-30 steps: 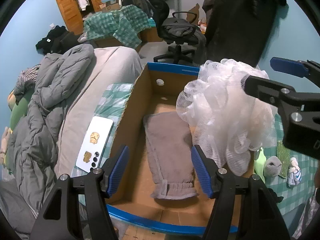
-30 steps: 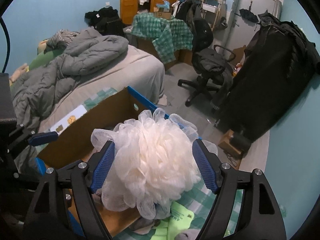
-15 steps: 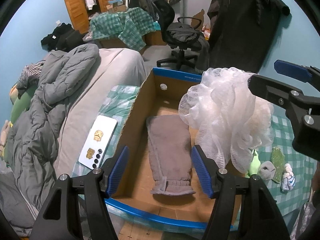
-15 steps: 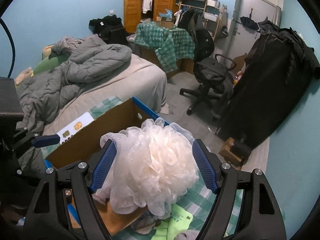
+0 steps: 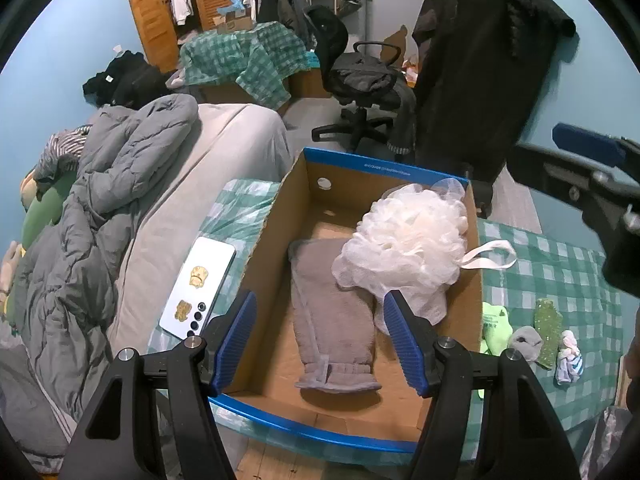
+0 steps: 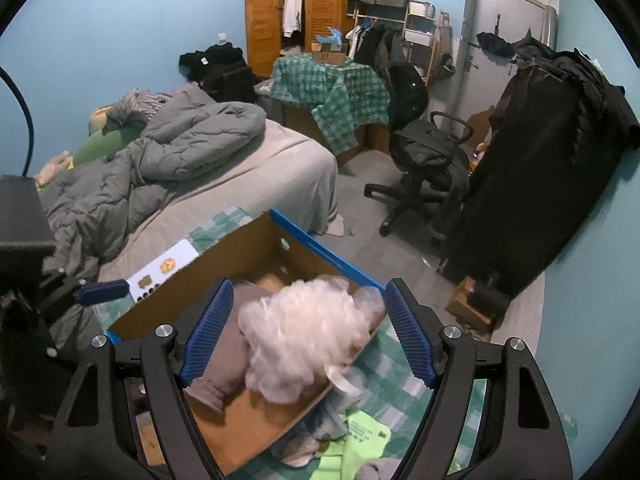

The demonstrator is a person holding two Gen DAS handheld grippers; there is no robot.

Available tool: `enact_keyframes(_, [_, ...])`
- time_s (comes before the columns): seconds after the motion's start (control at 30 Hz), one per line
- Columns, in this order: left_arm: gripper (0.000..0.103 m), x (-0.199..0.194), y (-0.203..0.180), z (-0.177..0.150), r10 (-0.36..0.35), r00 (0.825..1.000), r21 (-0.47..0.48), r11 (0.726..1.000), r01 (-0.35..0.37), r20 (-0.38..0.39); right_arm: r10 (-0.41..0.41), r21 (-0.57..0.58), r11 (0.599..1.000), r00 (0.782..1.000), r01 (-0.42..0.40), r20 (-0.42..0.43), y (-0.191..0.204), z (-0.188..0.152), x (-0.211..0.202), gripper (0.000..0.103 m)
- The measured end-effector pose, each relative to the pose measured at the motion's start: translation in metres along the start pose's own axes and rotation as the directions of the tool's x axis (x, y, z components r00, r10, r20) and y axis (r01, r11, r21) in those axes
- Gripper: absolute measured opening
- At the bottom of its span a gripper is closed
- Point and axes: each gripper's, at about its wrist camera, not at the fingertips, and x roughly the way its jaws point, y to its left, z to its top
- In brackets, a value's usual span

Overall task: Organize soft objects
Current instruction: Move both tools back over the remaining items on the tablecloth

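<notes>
- Left wrist view: the left gripper [image 5: 320, 336] has its two blue ridged pads wide apart, with nothing between them. It tips down over the near end of the cardboard box [image 5: 272, 240].
- Right wrist view: the right gripper [image 6: 306, 330] also has its pads wide apart. The puffy white bath sponge [image 6: 308, 336] sits below the gap, not pinched; it looks blurry here.
- The bath sponge [image 5: 404, 248] is a fluffy ball of white net. It lies inside the box against the right wall, with its white cord loop hanging over that wall.
- A flat grey towel cloth [image 5: 332, 312] with a gathered cuff lies along the box floor. The sponge rests partly on it.
- The box is brown card with blue rims and stands on a green checked cloth [image 5: 560, 272].
- By the box's right wall, on the cloth, lie a bright green sock [image 5: 494, 326], a grey soft lump [image 5: 526, 342], a sparkly green piece [image 5: 547, 330] and a small white and blue bundle [image 5: 568, 358].
- A white phone [image 5: 198, 288] lies beside the box's left wall.
- The right gripper's black frame shows at the right edge of the left wrist view, above the cloth.
</notes>
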Motion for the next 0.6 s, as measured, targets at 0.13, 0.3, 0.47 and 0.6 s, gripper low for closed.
enact_keyframes(0.13, [0.068,-0.004,-0.005,0.000,-0.014,1.000,0.013,1.000,0.014,0.004,-0.032,0.005,0.999,0.999,0.032,-0.022,-0.010,-0.011,-0.001,0.078])
enact_keyframes(0.3, [0.068,-0.004,-0.019,-0.001,-0.044,0.999,0.045,0.998,0.044,-0.003,-0.070,0.025,0.997,0.996,0.071,-0.063,-0.028,-0.032,-0.005,0.078])
enact_keyframes(0.47, [0.068,-0.002,-0.042,-0.003,-0.077,0.997,0.086,0.993,0.078,-0.021,-0.110,0.070,0.991,0.989,0.117,-0.099,-0.053,-0.053,-0.016,0.078])
enact_keyframes(0.6, [0.068,-0.002,-0.062,-0.006,-0.102,0.994,0.122,0.987,0.106,-0.033,-0.140,0.107,0.982,0.983,0.153,-0.120,-0.071,-0.068,-0.027,0.078])
